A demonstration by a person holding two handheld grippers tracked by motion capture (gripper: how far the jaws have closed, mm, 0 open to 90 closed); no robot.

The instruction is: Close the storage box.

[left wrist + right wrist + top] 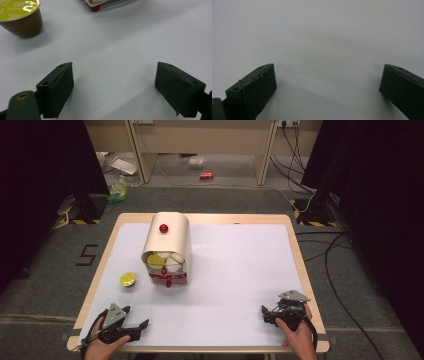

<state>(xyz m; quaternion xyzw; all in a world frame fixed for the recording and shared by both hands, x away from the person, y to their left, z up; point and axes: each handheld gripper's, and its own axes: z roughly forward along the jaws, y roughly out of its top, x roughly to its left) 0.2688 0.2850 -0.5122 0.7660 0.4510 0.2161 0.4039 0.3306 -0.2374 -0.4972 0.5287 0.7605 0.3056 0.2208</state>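
Capsule (128, 279), yellow-lidded with brown body, stands on the white table (235, 265) at lower left of the high view (upper left corner of the left gripper view (18, 17)), just left of the cream dispenser box (167, 245) holding more capsules. Left gripper (135, 324), lower left, jaws wide, nothing between, well short of the capsule. Right gripper (265, 312), lower right, jaws wide over bare table.
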